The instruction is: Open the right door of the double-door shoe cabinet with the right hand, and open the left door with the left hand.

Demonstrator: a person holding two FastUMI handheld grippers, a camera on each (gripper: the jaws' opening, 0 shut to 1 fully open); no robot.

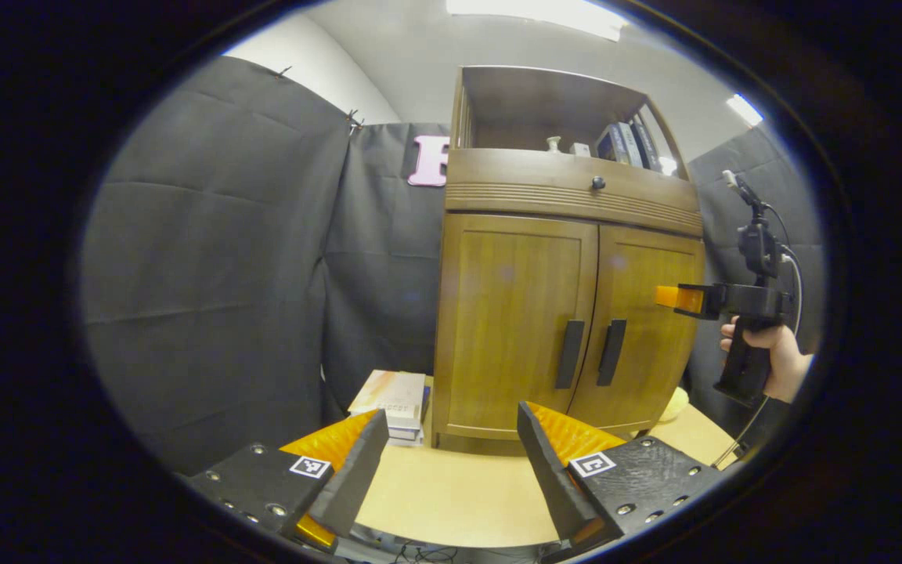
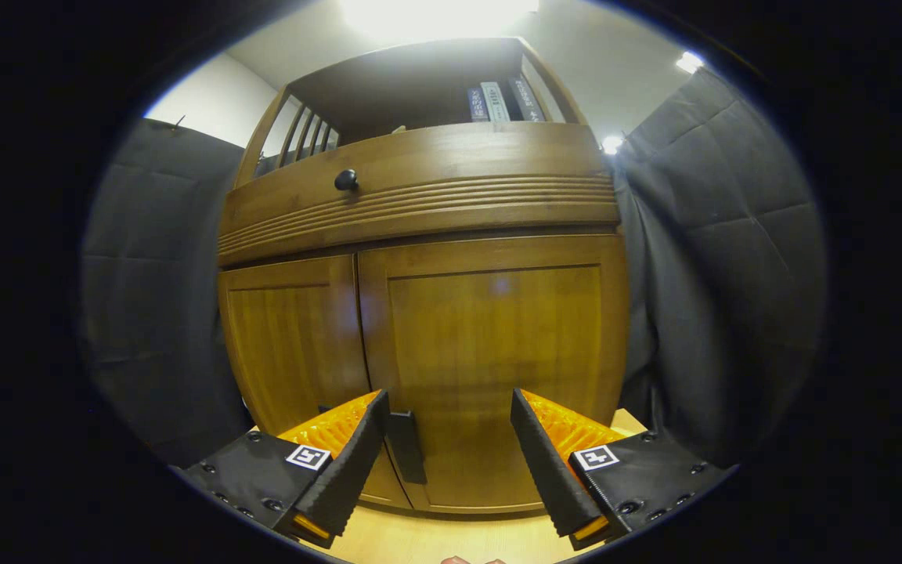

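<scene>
Wood-brown and shut, the shoe cabinet [image 1: 568, 313] stands on my worktop [image 1: 451, 493], both doors flush with its frame. From the left gripper view I see the left door [image 1: 510, 321] and the right door [image 1: 639, 329] side by side, each with a dark vertical handle at the centre seam — the left handle [image 1: 569, 354] just beside the right handle [image 1: 611, 352]. Above them runs a drawer with a small dark knob [image 1: 598, 183], and an open shelf on top carries a few books [image 1: 627, 145]. A stack of books [image 1: 395, 399] lies on the worktop just beside the cabinet's left flank.

My left tool [image 1: 451, 462] hangs well back from the cabinet, its 2 fingers spread wide with nothing between them, aimed roughly at the left door's lower edge. In that same view the right tool [image 1: 674, 298] is held up by a hand [image 1: 772, 356] near the right door's outer part; from this side I cannot tell its spread.

The right gripper view settles it — the right tool [image 2: 449, 454] sits close to the right door [image 2: 490, 368], fingers parted and gripping nothing. The right handle [image 2: 405, 446] shows just inside the left-hand finger [image 2: 349, 458]; I cannot tell whether they touch.
</scene>
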